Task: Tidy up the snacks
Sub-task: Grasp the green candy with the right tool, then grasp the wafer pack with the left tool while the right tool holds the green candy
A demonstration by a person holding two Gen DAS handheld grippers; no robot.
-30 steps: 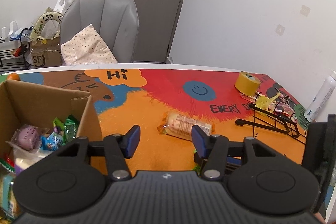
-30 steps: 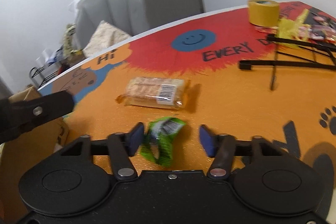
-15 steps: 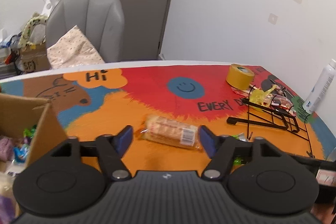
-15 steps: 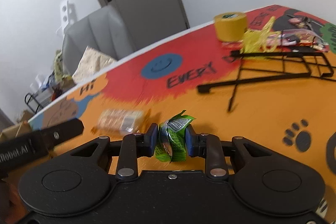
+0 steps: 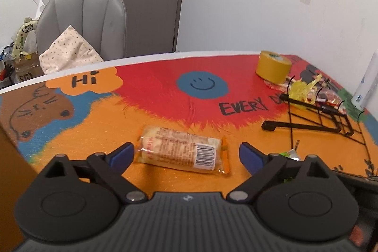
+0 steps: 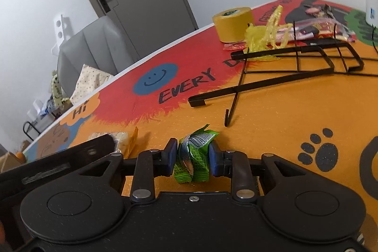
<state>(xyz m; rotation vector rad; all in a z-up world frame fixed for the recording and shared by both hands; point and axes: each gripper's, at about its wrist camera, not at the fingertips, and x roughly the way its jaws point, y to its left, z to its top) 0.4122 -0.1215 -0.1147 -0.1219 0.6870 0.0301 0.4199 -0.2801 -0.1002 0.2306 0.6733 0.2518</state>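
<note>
My left claw (image 5: 186,154) opening, cracker pack (image 5: 180,151) lower centre between jaws, untouched | my right claw (image 6: 192,158) clamps green snack packet (image 6: 193,157) over tabletop (image 6: 271,110)

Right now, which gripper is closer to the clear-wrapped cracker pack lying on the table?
Left. The left gripper, jaws opening, has the cracker pack between its fingers, untouched. The right gripper is off to the side, shut on the green snack packet.

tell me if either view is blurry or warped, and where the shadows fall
Left wrist view: sharp, fisheye bends the table edge, dark corners; the cracker pack casts only a soft shadow. Right wrist view: tilted, equally sharp; the barcode on the green packet is readable, and the wire rack throws faint shadows.
</note>
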